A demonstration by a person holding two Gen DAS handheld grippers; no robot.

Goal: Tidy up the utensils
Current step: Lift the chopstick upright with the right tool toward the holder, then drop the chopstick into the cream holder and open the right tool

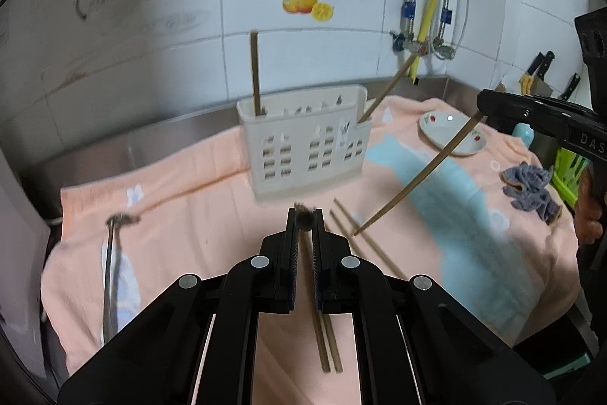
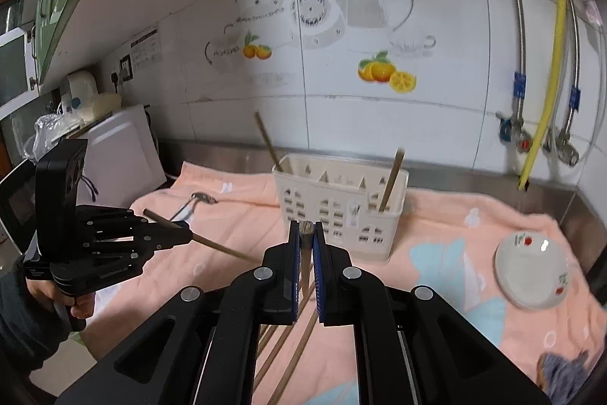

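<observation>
In the left wrist view, the left tongs (image 1: 304, 219) are clenched on a chopstick (image 1: 308, 276) that runs back between the two fingers. Ahead of them a cream utensil holder (image 1: 307, 143) stands on a peach towel (image 1: 197, 200) spread over the table; one chopstick stands upright in its left end (image 1: 255, 74) and another leans out of its right end (image 1: 387, 90). Loose chopsticks (image 1: 364, 241) lie on the towel just right of the tongs. At the right, the right tongs (image 1: 481, 111) grip a chopstick (image 1: 417, 177) that slants down toward the towel. A metal ladle (image 1: 110, 276) lies at the left, with a small white dish (image 1: 451, 133) and a grey cloth (image 1: 531, 188) at the right.

In the right wrist view, the right tongs (image 2: 305, 228) are clamped on the chopstick end (image 2: 305, 227), in front of the utensil holder (image 2: 341, 207). The left tongs (image 2: 186, 234) at the left hold their chopstick (image 2: 220, 245) nearly level above the towel (image 2: 455, 234). More chopsticks (image 2: 288, 359) lie below the tongs, and the dish (image 2: 531, 272) sits at the right
</observation>
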